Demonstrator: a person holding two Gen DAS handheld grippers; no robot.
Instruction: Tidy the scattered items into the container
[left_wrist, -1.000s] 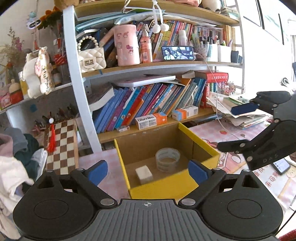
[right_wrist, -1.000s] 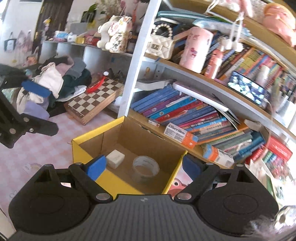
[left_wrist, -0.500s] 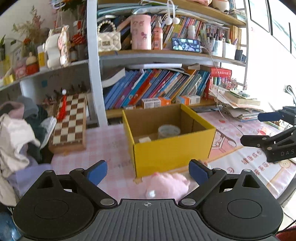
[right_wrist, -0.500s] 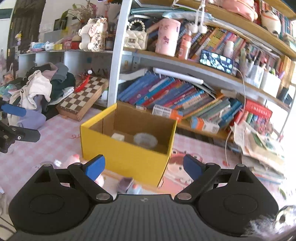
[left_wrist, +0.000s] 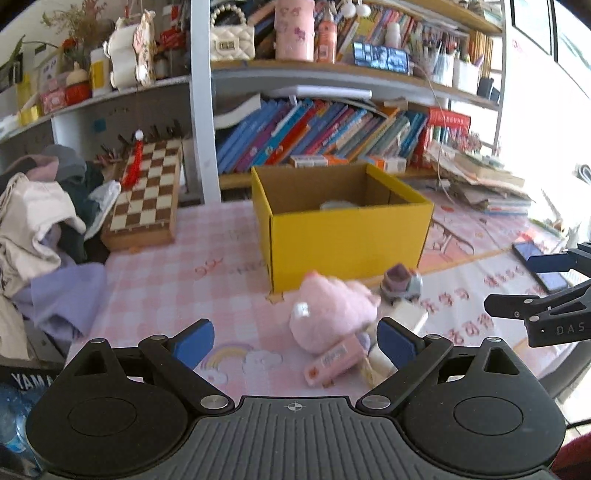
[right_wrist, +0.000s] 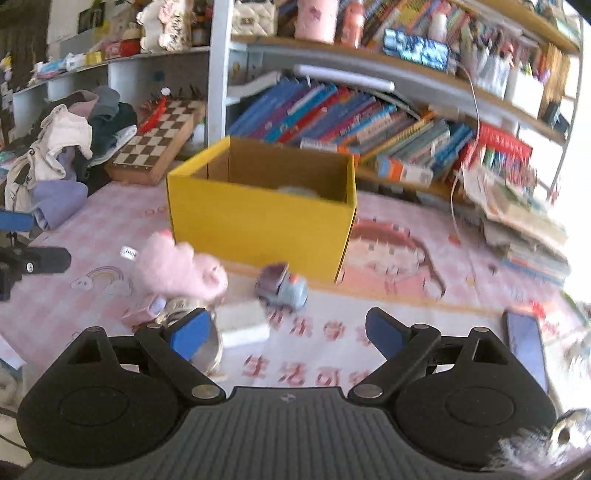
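Pink plush toy (left_wrist: 330, 314) lies before yellow box (left_wrist: 347, 236); both grippers' fingers (left_wrist: 194, 341) spread, empty.

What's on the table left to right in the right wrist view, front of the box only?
Left hand-held gripper → pink plush toy → toy car → phone. All lie in front of the yellow box. The clutter under the plush overlaps too much to order.
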